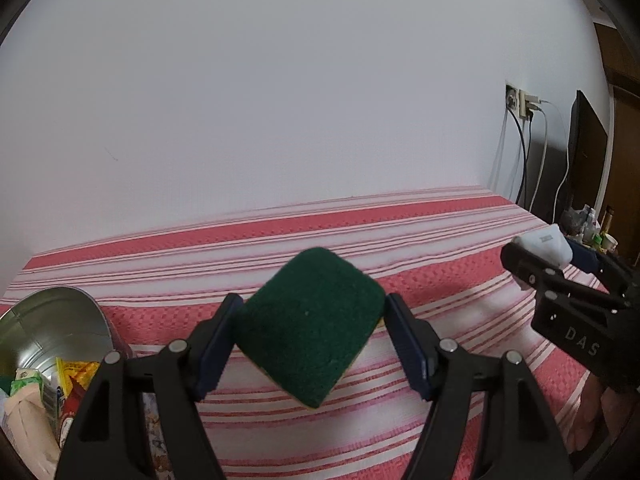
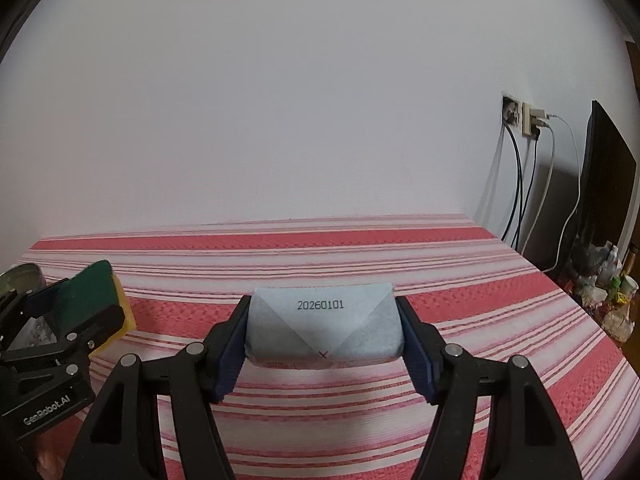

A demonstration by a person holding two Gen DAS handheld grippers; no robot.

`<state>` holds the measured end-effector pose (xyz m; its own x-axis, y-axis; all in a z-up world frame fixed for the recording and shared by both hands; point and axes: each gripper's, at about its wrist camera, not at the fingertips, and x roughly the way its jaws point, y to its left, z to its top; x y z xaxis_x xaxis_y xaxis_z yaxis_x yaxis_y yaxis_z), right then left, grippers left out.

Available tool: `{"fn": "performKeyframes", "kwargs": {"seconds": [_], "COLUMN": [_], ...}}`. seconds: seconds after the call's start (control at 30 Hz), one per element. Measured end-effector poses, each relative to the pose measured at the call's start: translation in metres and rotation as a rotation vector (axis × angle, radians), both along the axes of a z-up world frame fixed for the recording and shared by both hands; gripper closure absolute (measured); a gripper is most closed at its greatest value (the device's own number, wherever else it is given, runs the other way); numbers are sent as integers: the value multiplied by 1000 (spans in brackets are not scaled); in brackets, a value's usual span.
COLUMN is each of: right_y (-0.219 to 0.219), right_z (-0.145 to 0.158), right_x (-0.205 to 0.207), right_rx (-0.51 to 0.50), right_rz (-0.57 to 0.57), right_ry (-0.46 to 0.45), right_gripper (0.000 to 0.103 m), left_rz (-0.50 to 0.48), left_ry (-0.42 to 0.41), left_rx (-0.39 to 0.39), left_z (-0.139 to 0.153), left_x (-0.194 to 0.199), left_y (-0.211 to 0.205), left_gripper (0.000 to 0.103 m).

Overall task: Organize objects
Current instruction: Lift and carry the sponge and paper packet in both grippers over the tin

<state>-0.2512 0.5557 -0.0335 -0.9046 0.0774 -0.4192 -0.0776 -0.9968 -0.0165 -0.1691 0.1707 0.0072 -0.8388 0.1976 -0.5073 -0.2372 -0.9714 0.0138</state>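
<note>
Objects for sorting: a silver metal bucket (image 1: 60,320) at the left edge of the red-and-white striped bedcover (image 1: 440,280) already holds packets; a green-topped, yellow-backed scouring sponge (image 1: 310,328) and a pale blue paper-wrapped bar (image 2: 324,330) stamped with a date are both carried above the cover. Judged step: delivery to the bucket; each item is best brought over the rim before release, one at a time, so the tools do not collide. Left gripper (image 1: 312,340) clamps the sponge corner-on; right gripper (image 2: 322,336) clamps the bar by its ends. Both point slightly downward, side by side, well apart.
</note>
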Motion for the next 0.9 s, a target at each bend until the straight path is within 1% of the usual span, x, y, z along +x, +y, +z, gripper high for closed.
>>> {"fn": "performKeyframes", "kwargs": {"seconds": [0.27,0.33,0.47,0.63,0.8,0.9], "right_y": [0,1,1,-7,-8,-7], "right_z": [1,2,3,3,4,5], "right_x": [5,7,12,19,21,23], "right_rx": [-12,-15,-16,-6,-13,-16], "right_rz": [8,9,11,18,24,27], "right_ry": [25,35,52,71,81,89], "right_gripper": [33,33,33,33,33,33], "left_rz": [3,2,8,15,27,36], "left_ry": [13,20,29,43,61,58], "left_rx": [-6,-8,-10,-11,4,20], "left_z": [0,-1,0,1,1,1], "left_x": [9,6,8,15,21,21], "left_y": [-2,4,3,0,-1,-4], "left_gripper": [31,31,31,31,31,31]}}
